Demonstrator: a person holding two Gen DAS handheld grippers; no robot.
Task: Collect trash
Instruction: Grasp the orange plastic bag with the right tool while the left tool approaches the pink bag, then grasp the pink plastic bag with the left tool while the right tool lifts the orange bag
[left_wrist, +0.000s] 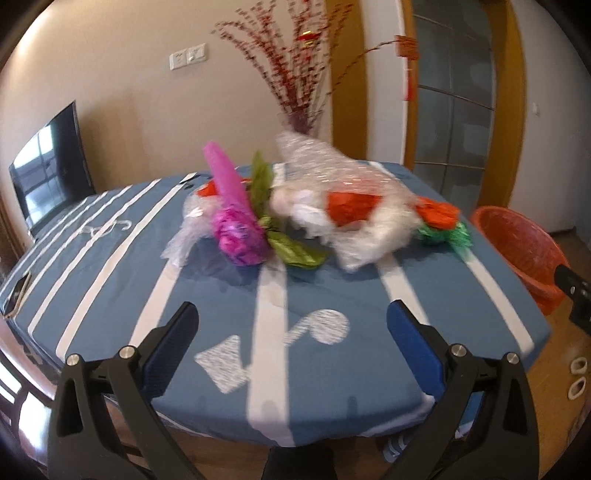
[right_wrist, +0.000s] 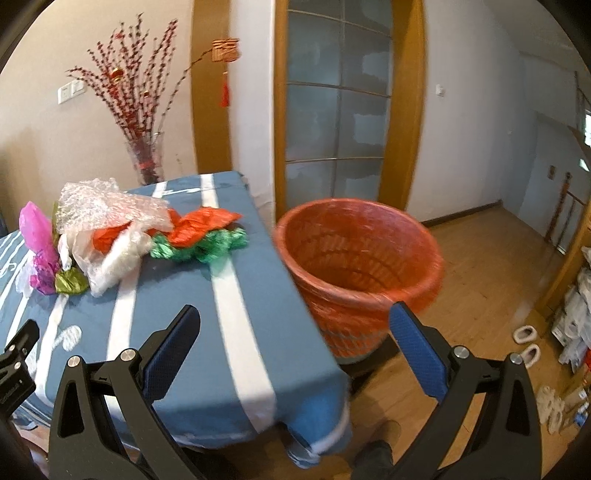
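ahead of the left claw (left_wrist: 291, 317), well apart from its fingers, a heap of loose trash sits on the blue, white-striped cloth over the tabletop (left_wrist: 207, 295): a crumpled clear bubble-wrap sheet (left_wrist: 317, 162), a magenta plastic wrapper (left_wrist: 236, 221), olive-green foil scraps (left_wrist: 295, 251), a white plastic bag (left_wrist: 373, 229), an orange plastic bag (left_wrist: 351, 206) and a green foil wad (left_wrist: 443, 232). left claw is released, jaws spread wide, nothing between them; it hangs above the near edge of the tabletop, aimed at the heap. judgement: this is an approach stance, with the wide opening suited to bulky, springy film.

right claw (right_wrist: 295, 317) is likewise released and empty. the orange perforated plastic waste basket (right_wrist: 358, 266) lies just ahead of it and slightly right, close beside the tabletop corner, mouth tilted toward the camera. whether it rests on a chair or stand cannot be told. judgement: the basket is placed beside the tabletop so that each piece needs only a short carry.

no piece appears inside the basket; collection has not begun. risk: light film may slip or drag neighbouring pieces off the cloth.
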